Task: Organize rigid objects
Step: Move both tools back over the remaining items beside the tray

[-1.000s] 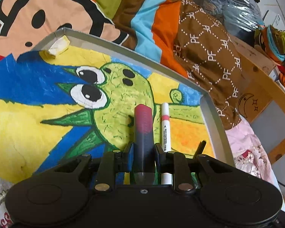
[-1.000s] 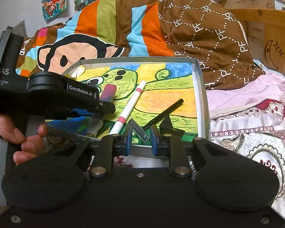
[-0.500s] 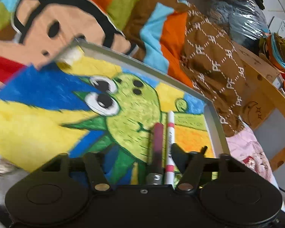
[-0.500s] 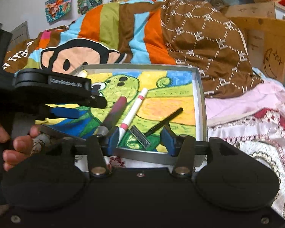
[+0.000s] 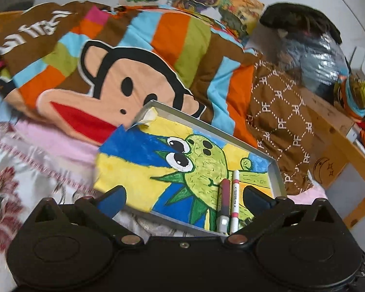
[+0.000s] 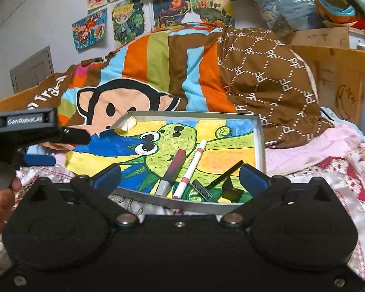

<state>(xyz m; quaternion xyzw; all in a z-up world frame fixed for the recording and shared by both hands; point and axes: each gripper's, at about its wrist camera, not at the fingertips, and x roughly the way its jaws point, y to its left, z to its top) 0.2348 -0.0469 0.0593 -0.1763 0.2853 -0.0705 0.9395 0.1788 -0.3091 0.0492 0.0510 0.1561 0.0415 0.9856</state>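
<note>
Both grippers spread and empty, left gripper (image 5: 183, 198) and right gripper (image 6: 180, 178); dark maroon pen (image 6: 172, 171) and white pink-banded marker (image 6: 191, 169) lie in the shallow grey tray (image 6: 260, 133); soft bedding underneath, probably; one nudge could tip it.

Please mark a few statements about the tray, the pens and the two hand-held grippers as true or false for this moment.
1. The left hand-held gripper is shut on the dark pen. False: it is open, and the dark pen lies in the tray.
2. The white marker lies beside the dark pen, to its right. True.
3. The right hand-held gripper is open and holds nothing. True.
4. The small black comb lies on the bedspread outside the tray. False: it is inside the tray, near the front wall.
5. A thin black stick lies in the tray, right of the white marker. True.
</note>
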